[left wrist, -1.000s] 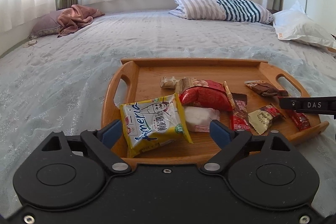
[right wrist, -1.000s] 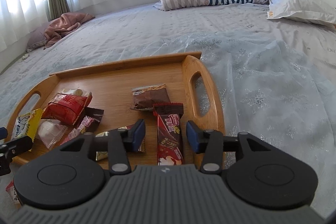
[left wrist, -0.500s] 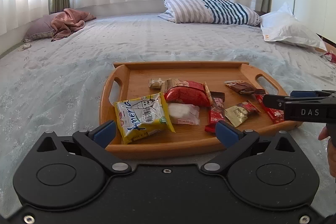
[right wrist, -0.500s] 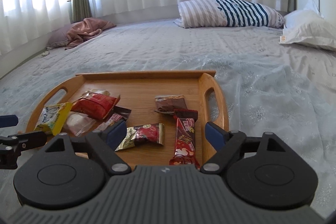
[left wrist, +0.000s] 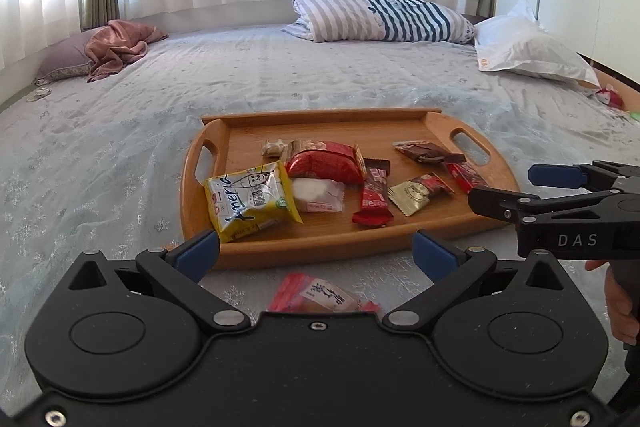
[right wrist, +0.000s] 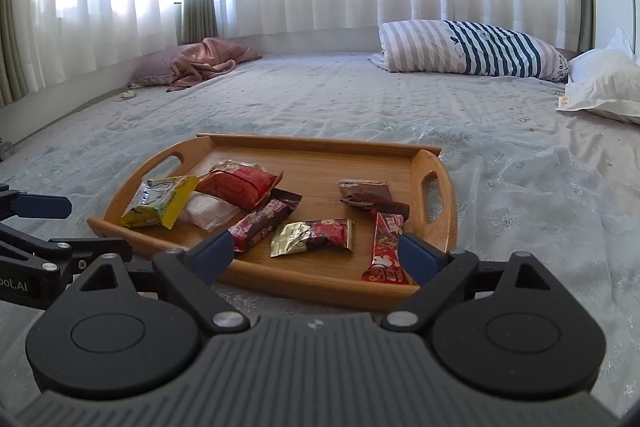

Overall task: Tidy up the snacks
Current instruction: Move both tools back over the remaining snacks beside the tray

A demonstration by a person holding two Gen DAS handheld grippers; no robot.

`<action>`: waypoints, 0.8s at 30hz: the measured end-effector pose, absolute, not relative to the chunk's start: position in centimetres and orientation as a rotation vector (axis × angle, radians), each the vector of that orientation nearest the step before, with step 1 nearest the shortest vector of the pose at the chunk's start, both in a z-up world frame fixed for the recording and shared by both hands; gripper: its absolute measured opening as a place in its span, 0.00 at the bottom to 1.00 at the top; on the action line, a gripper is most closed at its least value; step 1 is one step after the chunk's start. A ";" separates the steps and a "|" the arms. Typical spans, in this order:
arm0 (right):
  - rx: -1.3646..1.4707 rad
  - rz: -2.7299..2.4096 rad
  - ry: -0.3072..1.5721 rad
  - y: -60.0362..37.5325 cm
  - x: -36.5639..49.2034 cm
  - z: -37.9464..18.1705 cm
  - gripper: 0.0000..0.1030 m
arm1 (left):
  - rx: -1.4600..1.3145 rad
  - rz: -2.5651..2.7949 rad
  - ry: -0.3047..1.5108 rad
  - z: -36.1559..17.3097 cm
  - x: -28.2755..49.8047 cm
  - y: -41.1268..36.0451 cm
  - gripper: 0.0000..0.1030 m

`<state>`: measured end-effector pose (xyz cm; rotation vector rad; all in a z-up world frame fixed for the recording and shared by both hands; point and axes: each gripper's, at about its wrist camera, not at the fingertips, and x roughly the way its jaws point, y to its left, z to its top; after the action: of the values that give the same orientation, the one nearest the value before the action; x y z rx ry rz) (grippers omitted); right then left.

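Snacks (left wrist: 320, 183) on tray (left wrist: 320, 245), ahead of both jaws, left wide apart, right opening, empty

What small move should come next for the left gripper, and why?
Probably lower the left gripper onto the pink snack packet just below it. That packet lies on the bedsheet, outside the wooden tray where the other snacks sit. The jaws stand wide with nothing between them, so they seem ready to take it.

The left gripper's (left wrist: 316, 251) body is covering the near half of a pink packet (left wrist: 320, 297) at six o'clock; its print is staying illegible.
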<state>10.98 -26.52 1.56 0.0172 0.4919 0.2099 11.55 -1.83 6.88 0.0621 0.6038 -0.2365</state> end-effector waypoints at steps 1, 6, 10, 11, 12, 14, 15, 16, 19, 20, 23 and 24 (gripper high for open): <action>0.018 0.213 0.489 -26.5 10.7 1.6 0.95 | 0.060 -0.236 0.604 7.0 11.2 -1.8 1.00; 0.004 0.223 0.478 -26.6 9.4 1.5 0.95 | 0.101 -0.213 0.582 7.0 9.3 -2.0 1.00; -0.010 0.234 0.479 -26.6 8.4 1.1 0.96 | 0.070 -0.234 0.598 6.7 8.2 -1.9 1.00; -0.015 0.236 0.479 -26.7 8.2 1.1 0.96 | 0.050 -0.239 0.611 6.6 8.1 -1.8 1.00; -0.019 0.238 0.479 -26.7 7.9 1.0 0.96 | 0.029 -0.243 0.624 6.5 7.9 -1.6 1.00; -0.025 0.242 0.477 -26.8 7.3 0.8 0.97 | -0.005 -0.244 0.636 6.3 7.6 -1.3 1.00; -0.029 0.244 0.475 -26.8 7.1 0.7 0.97 | -0.016 -0.242 0.638 6.2 7.4 -1.1 1.00; -0.035 0.245 0.472 -26.7 6.8 0.6 0.97 | -0.025 -0.238 0.638 6.2 7.1 -0.9 1.00; -0.049 0.252 0.469 -26.8 6.1 0.4 0.97 | -0.039 -0.234 0.640 5.8 6.5 -0.6 1.00; -0.054 0.255 0.469 -26.8 5.9 0.3 0.97 | -0.038 -0.233 0.643 5.6 6.3 -0.6 1.00; -0.067 0.262 0.475 -26.7 5.5 -0.2 0.98 | -0.026 -0.237 0.652 4.9 5.7 -0.7 1.00; -0.070 0.263 0.480 -26.7 5.4 -0.4 0.98 | -0.023 -0.240 0.657 4.7 5.6 -0.7 1.00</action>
<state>5.43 -26.71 -0.36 -0.0698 0.4797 0.2632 5.55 -0.69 4.74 -0.0228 0.6567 -0.2403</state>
